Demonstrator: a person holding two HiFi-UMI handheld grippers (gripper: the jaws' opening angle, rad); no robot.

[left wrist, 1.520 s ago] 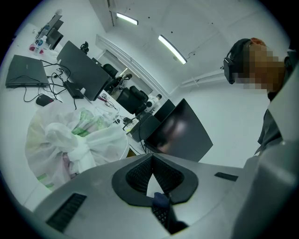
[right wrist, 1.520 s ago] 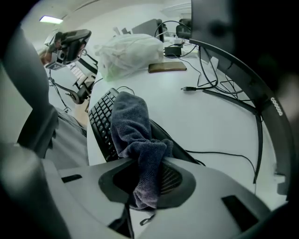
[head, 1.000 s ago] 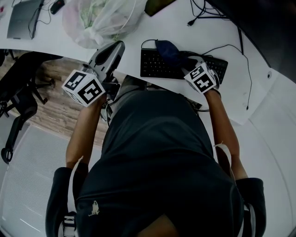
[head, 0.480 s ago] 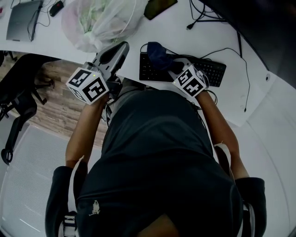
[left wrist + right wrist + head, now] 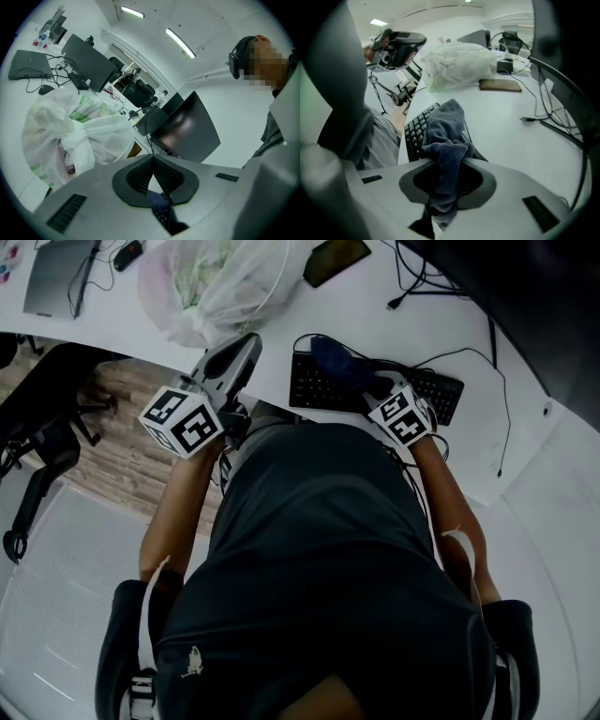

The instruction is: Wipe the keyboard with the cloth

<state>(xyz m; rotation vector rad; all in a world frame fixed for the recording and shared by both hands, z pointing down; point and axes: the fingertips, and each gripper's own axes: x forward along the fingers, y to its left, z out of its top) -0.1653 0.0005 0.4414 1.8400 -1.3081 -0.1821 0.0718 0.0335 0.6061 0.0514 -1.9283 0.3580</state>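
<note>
On the near edge of the desk point(image 5: 281, 326) the keyboard point(image 5: 427, 388) lies with its long axis running left to right, just in front of the person. The dark blue cloth point(image 5: 339, 360) is draped over the keyboard's left half. The right gripper point(image 5: 373, 382) has its jaws clamped on a bunched fold of it. From those jaws the cloth trails away to the far left across the keys, while the keyboard's right end lies bare to the right of the jaws. Any wiping stroke would probably have to run along that long axis, and the right gripper is plainly the one placed for it. The left gripper point(image 5: 247, 341) hangs just off the keyboard's left end, over the desk edge, jaws together with nothing between them and pointing toward the far side. A knotted plastic bag point(image 5: 211, 282) sits on the desk to the far left of the keyboard. It holds something pale green and pink, but what that is cannot be made out.
</note>
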